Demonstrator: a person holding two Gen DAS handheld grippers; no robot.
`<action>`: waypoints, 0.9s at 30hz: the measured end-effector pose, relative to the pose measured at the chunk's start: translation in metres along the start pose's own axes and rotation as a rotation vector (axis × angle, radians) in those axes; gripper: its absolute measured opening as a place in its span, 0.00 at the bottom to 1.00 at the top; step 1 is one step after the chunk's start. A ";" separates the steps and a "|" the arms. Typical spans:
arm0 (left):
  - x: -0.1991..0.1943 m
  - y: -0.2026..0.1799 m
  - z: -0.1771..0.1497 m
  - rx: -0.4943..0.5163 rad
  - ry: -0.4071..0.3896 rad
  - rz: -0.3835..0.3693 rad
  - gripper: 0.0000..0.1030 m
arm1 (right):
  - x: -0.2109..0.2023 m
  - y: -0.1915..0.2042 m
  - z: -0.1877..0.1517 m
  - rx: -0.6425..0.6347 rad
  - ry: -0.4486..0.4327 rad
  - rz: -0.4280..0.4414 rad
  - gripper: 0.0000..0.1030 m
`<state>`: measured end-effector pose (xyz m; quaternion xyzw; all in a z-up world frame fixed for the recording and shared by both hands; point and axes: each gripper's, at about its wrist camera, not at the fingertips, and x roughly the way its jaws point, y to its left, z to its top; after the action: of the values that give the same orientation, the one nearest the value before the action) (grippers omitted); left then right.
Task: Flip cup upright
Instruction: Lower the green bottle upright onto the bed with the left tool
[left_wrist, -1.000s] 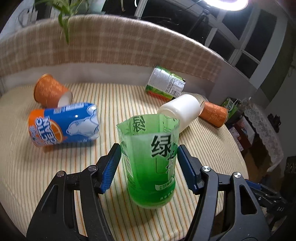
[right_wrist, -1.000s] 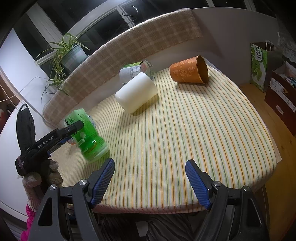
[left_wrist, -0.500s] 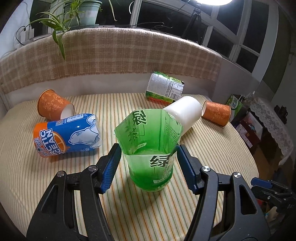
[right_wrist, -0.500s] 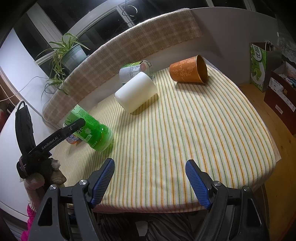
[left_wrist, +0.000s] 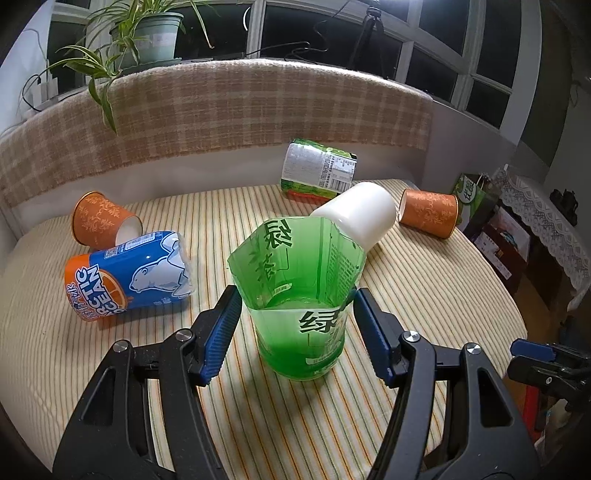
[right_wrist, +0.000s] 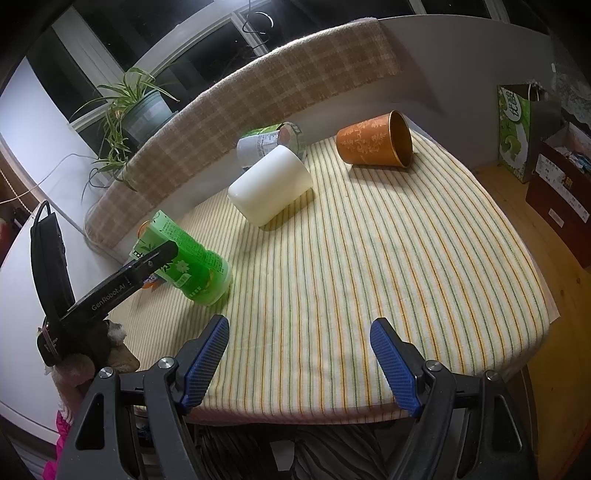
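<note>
Left wrist view shows the green cup (left_wrist: 301, 306) standing on its base on the striped worktop (left_wrist: 424, 295), mouth up, between the blue pads of my left tool (left_wrist: 295, 332). A second ago it hung tilted in the air between those pads; half a second ago its base had met the cloth; now the pads stand spread, the left one with a clear gap to the wall, the right one very close to the rim, so I judge the cup released. The right wrist view confirms the base sits flat on the cloth, with the left tool's finger alongside the upper wall. My right tool (right_wrist: 301, 363) hangs spread and empty over the near edge, as it did a second ago. I take this flip as done. Other cups lie on their sides: the white cup (right_wrist: 269, 188), two orange cups (left_wrist: 428, 212) (left_wrist: 101, 219), the blue cup (left_wrist: 127, 275) and a green-labelled one (left_wrist: 317, 171) at the back.
</note>
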<state>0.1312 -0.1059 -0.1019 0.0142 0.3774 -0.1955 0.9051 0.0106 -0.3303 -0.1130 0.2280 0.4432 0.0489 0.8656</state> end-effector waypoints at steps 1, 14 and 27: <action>0.000 0.000 0.000 0.000 0.000 -0.001 0.62 | -0.001 0.000 0.001 -0.001 0.000 0.000 0.79; 0.005 -0.001 -0.006 -0.013 0.025 -0.032 0.65 | -0.002 0.001 0.001 -0.005 -0.004 -0.003 0.79; 0.004 0.002 -0.013 -0.015 0.039 -0.038 0.79 | -0.003 0.007 0.006 -0.027 -0.009 -0.006 0.79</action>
<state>0.1256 -0.1031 -0.1145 0.0040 0.3967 -0.2094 0.8937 0.0141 -0.3271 -0.1048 0.2151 0.4391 0.0515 0.8708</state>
